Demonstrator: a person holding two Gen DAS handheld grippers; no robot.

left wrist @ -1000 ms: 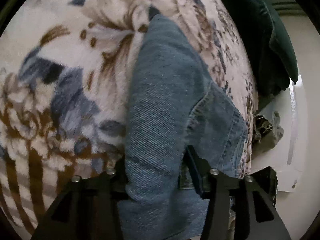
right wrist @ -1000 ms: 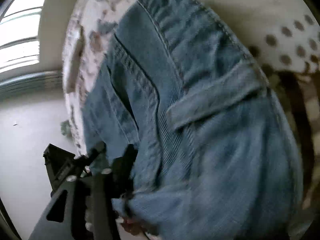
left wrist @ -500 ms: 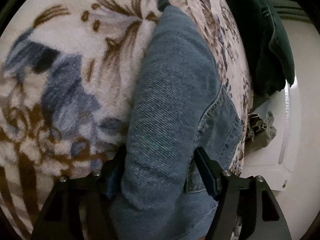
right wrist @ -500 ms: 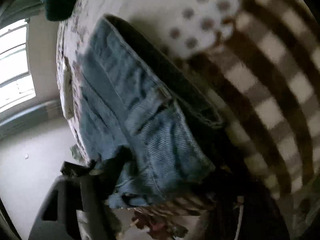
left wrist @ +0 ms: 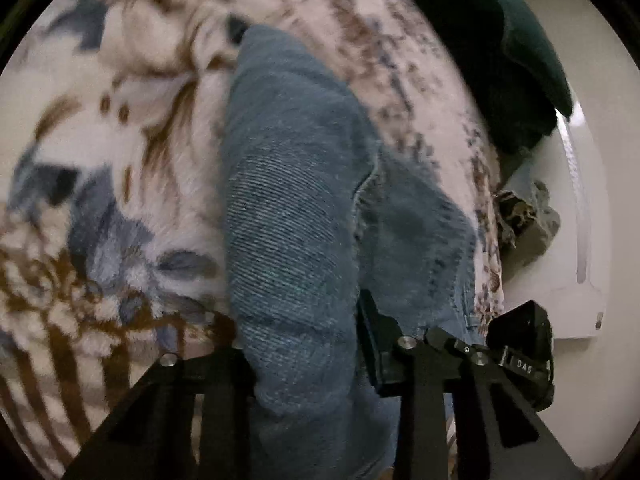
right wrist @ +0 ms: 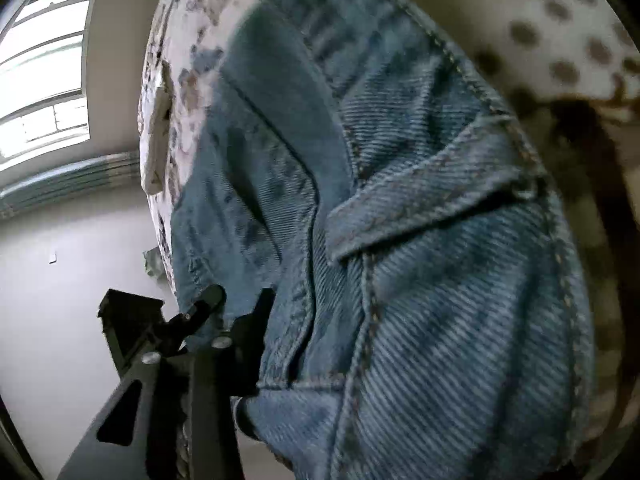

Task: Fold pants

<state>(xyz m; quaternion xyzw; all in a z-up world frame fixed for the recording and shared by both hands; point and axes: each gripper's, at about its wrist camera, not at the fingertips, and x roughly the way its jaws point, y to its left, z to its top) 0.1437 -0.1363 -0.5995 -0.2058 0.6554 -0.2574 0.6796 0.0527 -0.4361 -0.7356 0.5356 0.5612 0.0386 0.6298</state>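
Blue denim pants (left wrist: 292, 208) lie folded lengthwise on a floral fleece blanket (left wrist: 120, 152). My left gripper (left wrist: 304, 332) is closing, and the thick denim fold fills the gap between its black fingers (left wrist: 372, 320). In the right wrist view the pants (right wrist: 440, 260) show the waistband and a belt loop (right wrist: 420, 200), close to the camera. My right gripper (right wrist: 320, 320) is closing on the waistband end. One finger (right wrist: 260, 312) shows at the denim's edge; the other is hidden under the cloth.
A dark green garment (left wrist: 500, 48) sits at the blanket's far right corner. Past the bed's edge are pale floor (right wrist: 60, 300), a crumpled olive cloth (left wrist: 528, 224) and a white panel (left wrist: 576, 300). A window (right wrist: 44, 72) is at the left.
Both grippers' jaws spread wide and then closed in on the denim. The right view swung out over the striped blanket and back close to the waistband. The left gripper rose a little.
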